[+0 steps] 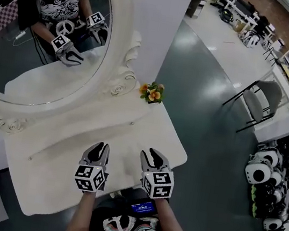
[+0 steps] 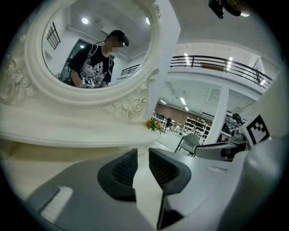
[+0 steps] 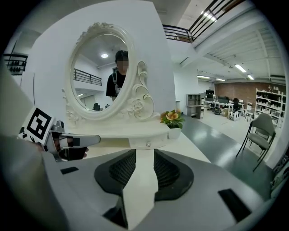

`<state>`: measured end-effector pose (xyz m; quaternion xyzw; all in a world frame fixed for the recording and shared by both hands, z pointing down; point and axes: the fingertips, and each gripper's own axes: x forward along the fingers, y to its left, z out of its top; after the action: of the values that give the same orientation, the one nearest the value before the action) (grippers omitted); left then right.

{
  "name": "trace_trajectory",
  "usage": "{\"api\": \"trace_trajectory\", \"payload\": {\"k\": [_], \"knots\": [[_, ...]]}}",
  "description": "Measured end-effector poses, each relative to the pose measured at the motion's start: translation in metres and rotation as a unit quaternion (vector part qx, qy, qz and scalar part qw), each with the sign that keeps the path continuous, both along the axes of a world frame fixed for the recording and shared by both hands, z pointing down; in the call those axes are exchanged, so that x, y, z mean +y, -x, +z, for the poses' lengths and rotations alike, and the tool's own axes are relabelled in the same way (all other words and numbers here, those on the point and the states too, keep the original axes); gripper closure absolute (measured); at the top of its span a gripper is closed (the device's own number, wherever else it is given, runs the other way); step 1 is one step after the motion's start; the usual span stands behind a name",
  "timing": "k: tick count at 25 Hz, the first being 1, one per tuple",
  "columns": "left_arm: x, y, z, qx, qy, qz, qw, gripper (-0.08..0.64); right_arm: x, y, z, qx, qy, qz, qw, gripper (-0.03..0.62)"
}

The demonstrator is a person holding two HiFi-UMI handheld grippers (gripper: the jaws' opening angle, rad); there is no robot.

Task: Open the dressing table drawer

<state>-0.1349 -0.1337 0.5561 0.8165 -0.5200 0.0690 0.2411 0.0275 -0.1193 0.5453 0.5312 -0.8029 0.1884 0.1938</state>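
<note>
The white dressing table [image 1: 141,133] has a raised shelf under its oval mirror [image 1: 49,32]. A small drawer with a round knob [image 3: 147,144] sits shut in the shelf's front, straight ahead in the right gripper view. Both grippers hover over the near part of the table top, side by side, well short of the drawer. My left gripper [image 1: 100,149] [image 2: 142,155] shows a narrow gap with nothing between its ribbed pads. Slightly wider apart stand the jaws of my right gripper [image 1: 150,155] [image 3: 144,158], also empty. Each gripper shows at the edge of the other's view.
A small pot of orange flowers [image 1: 152,93] [image 3: 173,121] stands at the table's back right corner. On the grey floor to the right are a folding chair [image 1: 261,101] and a pile of black-and-white helmets [image 1: 264,180]. The mirror reflects the person and both grippers.
</note>
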Motion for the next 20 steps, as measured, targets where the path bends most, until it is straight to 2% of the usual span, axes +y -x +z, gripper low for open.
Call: {"api": "trace_trajectory", "payload": {"k": [4,10,16,20], "knots": [[-0.024,0.002,0.015,0.001,0.012,0.008,0.9999,0.489,-0.03,0.009,0.009,0.0,0.002,-0.005,1.0,0.468],[-0.04,-0.006,0.031,-0.02,0.031,0.019,0.9991,0.489,-0.053,0.022,0.027,-0.004,0.016,-0.021,1.0,0.466],[-0.049,-0.017,0.046,-0.014,0.056,0.027,0.9979,0.483,-0.076,0.03,0.045,0.006,0.027,-0.041,0.999,0.465],[-0.057,-0.011,0.06,-0.017,0.069,0.011,0.9974,0.476,-0.089,0.033,0.056,0.009,0.032,-0.052,0.998,0.463]]}}
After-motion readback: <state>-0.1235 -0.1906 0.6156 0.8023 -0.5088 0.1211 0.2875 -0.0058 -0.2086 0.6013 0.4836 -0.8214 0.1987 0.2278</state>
